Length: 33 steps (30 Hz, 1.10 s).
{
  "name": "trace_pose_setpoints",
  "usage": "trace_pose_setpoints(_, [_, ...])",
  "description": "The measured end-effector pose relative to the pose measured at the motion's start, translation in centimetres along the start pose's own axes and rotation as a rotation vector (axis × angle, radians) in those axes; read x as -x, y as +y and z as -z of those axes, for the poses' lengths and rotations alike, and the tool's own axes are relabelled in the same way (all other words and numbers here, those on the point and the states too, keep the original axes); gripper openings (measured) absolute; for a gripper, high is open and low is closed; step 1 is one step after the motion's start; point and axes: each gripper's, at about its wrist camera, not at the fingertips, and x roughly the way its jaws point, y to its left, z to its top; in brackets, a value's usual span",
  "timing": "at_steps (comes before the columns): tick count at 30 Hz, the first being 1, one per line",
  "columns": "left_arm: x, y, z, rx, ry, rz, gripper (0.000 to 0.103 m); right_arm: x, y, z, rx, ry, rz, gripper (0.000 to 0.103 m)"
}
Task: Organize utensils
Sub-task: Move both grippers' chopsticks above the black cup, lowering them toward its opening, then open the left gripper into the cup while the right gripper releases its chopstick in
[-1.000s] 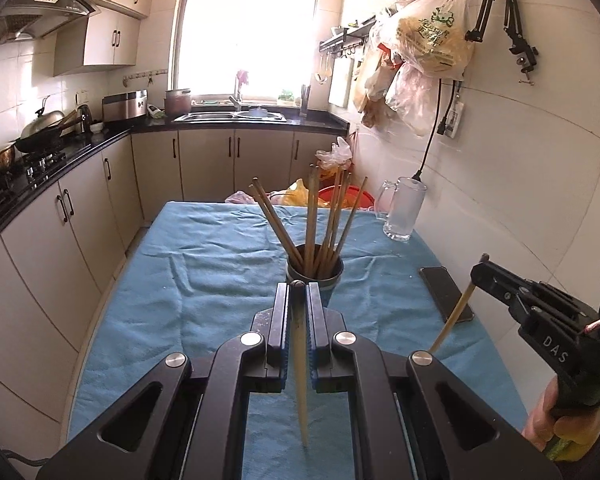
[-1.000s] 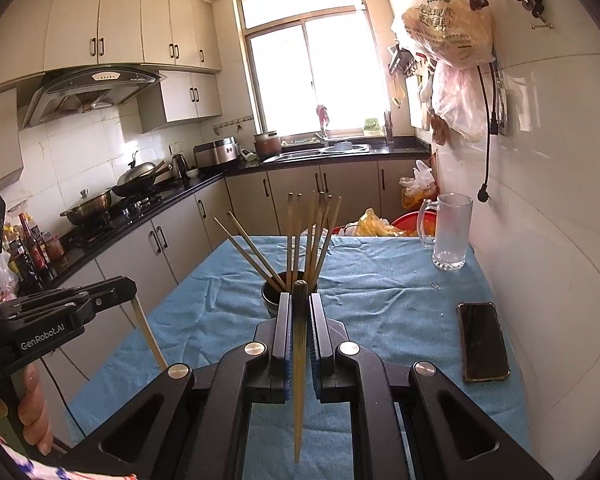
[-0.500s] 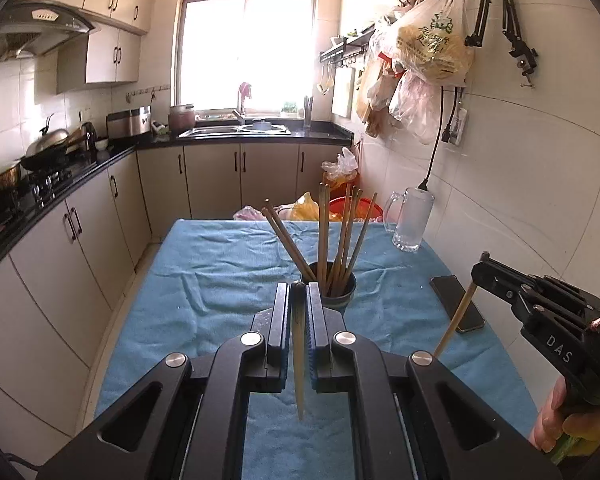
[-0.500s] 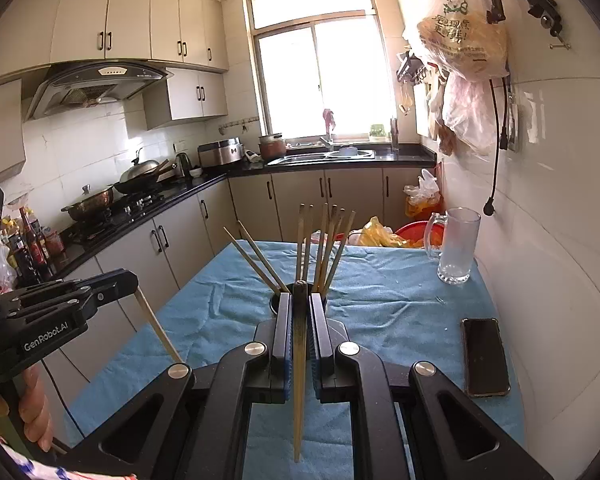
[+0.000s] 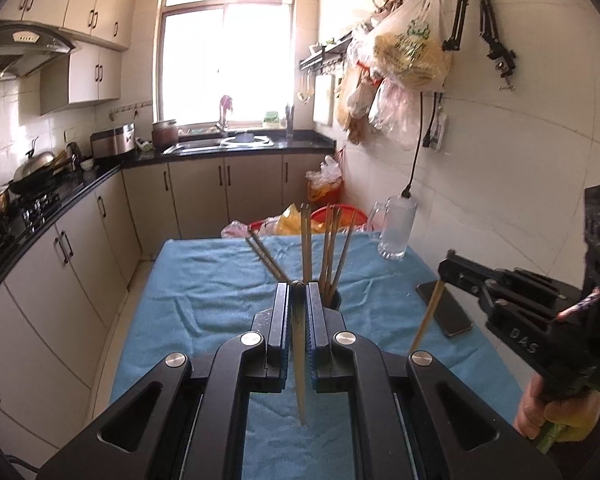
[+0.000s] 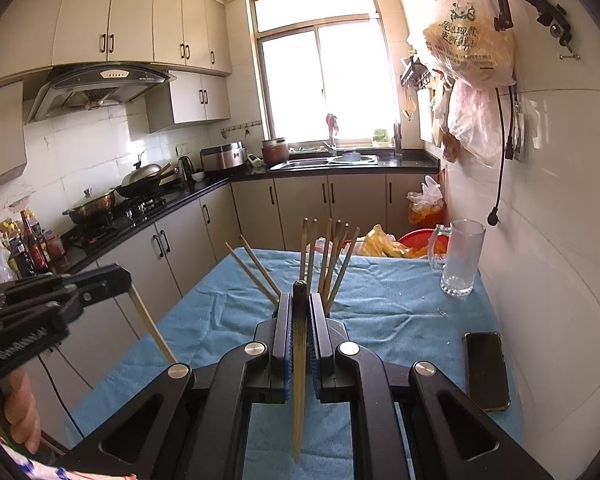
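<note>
Two pale wooden chopsticks are up in the air, one clamped in each pair of tongs! The left tongs [image 5: 299, 300] are pinched tight on the left chopstick [image 5: 299, 364], its tip hanging down over the blue cloth-covered surface [image 5: 204, 300]. The right tongs [image 6: 299, 312] grip the right chopstick [image 6: 299, 380] the same way. Just beyond both, a dark round holder [image 5: 334, 300] stands on the cloth, bristling with more wooden chopsticks [image 6: 332, 256]. Near the wall: a clear glass mug [image 6: 458, 258] and a black phone [image 6: 486, 370].
</note>
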Motion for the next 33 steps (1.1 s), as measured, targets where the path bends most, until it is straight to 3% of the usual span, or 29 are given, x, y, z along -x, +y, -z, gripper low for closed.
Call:
trace_pose_setpoints(9, [0.6,1.1,-6.3,0.024,-0.064,0.066,0.007,-1.5,-1.1,-3.7,-0.029,-0.050,-0.014,0.008])
trace_pose_setpoints(20, [-5.1,0.7,-12.7,0.052,-0.133,0.017,0.007,-5.6,-2.4,-9.8,-0.083,-0.154,-0.015,0.008])
trace_pose_setpoints(25, [-9.8,1.1,-13.2,0.084,-0.095,-0.001,0.007,-8.5,-2.7,-10.7,-0.066,-0.173,0.029,0.008])
trace_pose_setpoints(33, [-15.8,2.3,-10.4,0.138,0.017,-0.009,0.007,-13.4,-3.6,-7.6,-0.086,-0.065,0.017,0.008])
